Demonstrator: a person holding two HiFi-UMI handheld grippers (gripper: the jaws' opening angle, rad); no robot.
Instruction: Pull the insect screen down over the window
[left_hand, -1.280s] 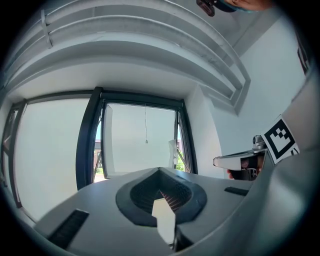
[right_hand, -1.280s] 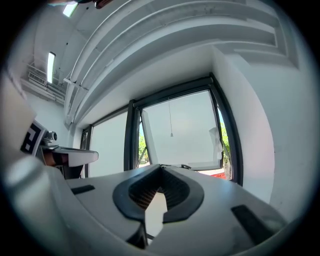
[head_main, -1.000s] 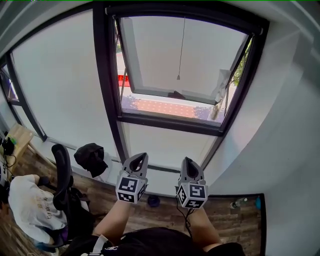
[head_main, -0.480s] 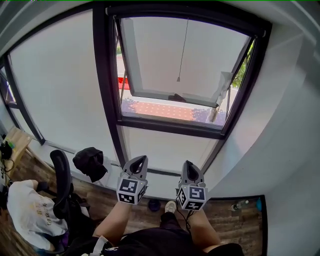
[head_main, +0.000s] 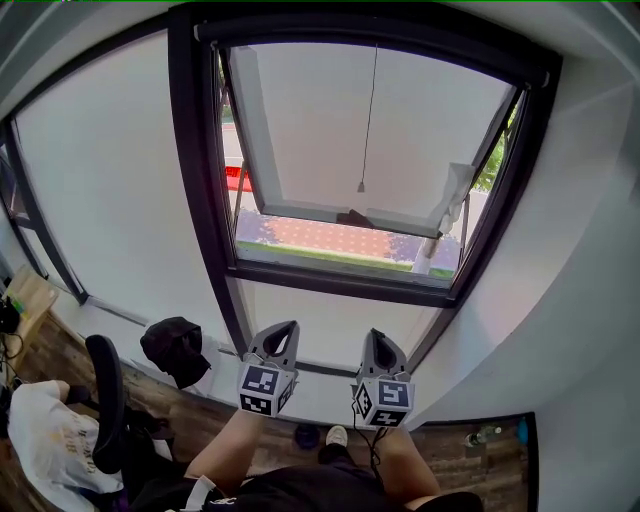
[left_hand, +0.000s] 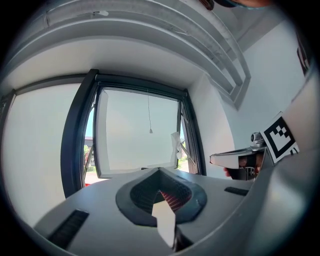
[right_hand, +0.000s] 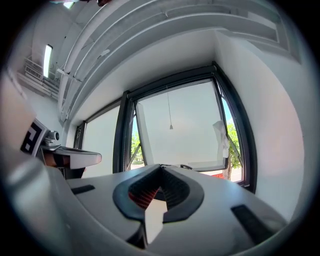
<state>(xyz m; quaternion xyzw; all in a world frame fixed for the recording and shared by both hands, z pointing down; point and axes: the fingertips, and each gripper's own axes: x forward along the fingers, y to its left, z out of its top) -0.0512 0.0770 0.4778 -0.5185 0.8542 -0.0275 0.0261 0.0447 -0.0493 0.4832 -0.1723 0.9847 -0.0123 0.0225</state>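
A dark-framed window stands ahead, its sash swung outward. From the top housing hangs a thin pull cord that ends in a small weight; no screen mesh shows over the opening. The cord also shows in the left gripper view, and the cord in the right gripper view. My left gripper and right gripper are side by side well below the cord, pointing at the window. Both are shut and hold nothing. The left gripper and right gripper have their jaws together.
A fixed glass pane fills the wall to the left, and a white wall stands to the right. On the wooden floor are an office chair draped with white cloth, a black bag on the sill ledge, and a bottle.
The window has drawn nearer and sits lower in the head view, and a foot has come forward. Both grippers stayed shut and level with each other, lower in the view.
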